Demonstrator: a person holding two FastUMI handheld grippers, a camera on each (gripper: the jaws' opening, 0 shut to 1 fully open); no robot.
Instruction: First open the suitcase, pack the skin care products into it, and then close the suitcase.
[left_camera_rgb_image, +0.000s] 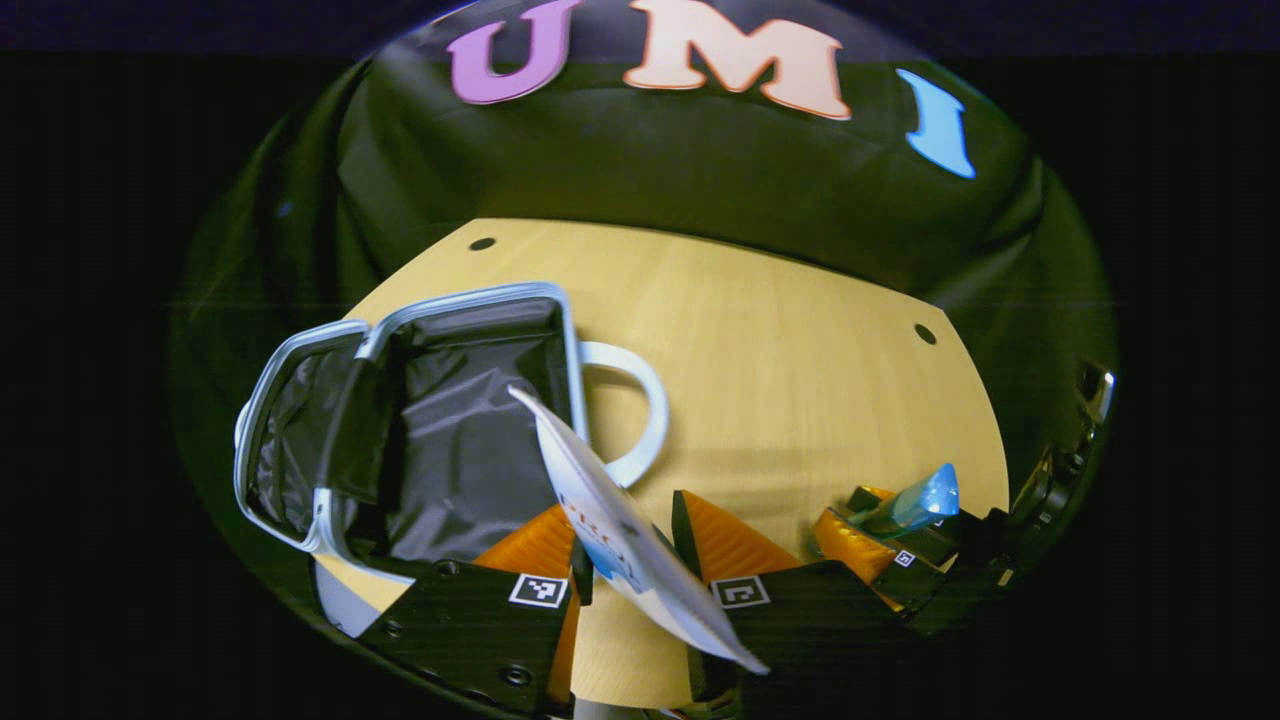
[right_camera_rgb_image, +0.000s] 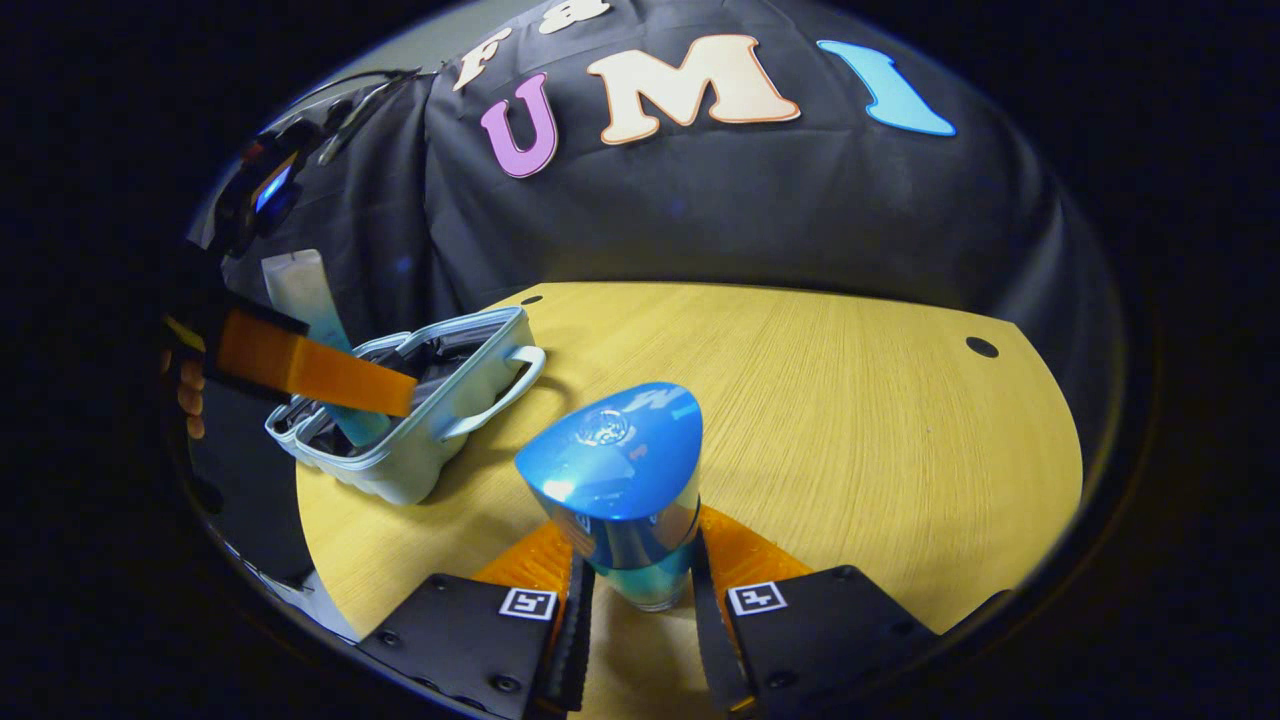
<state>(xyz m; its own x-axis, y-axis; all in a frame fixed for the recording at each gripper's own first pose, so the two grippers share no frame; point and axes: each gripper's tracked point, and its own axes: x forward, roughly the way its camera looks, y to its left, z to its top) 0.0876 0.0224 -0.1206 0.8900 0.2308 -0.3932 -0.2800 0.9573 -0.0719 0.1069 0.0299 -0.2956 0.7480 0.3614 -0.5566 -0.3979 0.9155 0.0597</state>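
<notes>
The small pale-blue suitcase (left_camera_rgb_image: 470, 297) lies open on the wooden table (left_camera_rgb_image: 780, 380), its dark lining showing and its white handle (left_camera_rgb_image: 650, 400) toward the table's middle. My left gripper (left_camera_rgb_image: 630, 525) is shut on a white skin care tube (left_camera_rgb_image: 610, 500), which tilts up over the case's near right corner. In the right gripper view the tube (right_camera_rgb_image: 300, 290) stands above the suitcase (right_camera_rgb_image: 440, 420), with an orange finger (right_camera_rgb_image: 310, 370) of the left gripper across it. My right gripper (right_camera_rgb_image: 635, 565) is shut on a blue-capped bottle (right_camera_rgb_image: 615, 470), held over the table to the right of the case. That bottle (left_camera_rgb_image: 915, 505) also appears at the right of the left gripper view.
Bare wood (right_camera_rgb_image: 850, 420) stretches to the right of the suitcase, with small holes near the far edge. A hand (right_camera_rgb_image: 188, 390) holds the left gripper at the table's left side. Black cloth walls the booth behind the table.
</notes>
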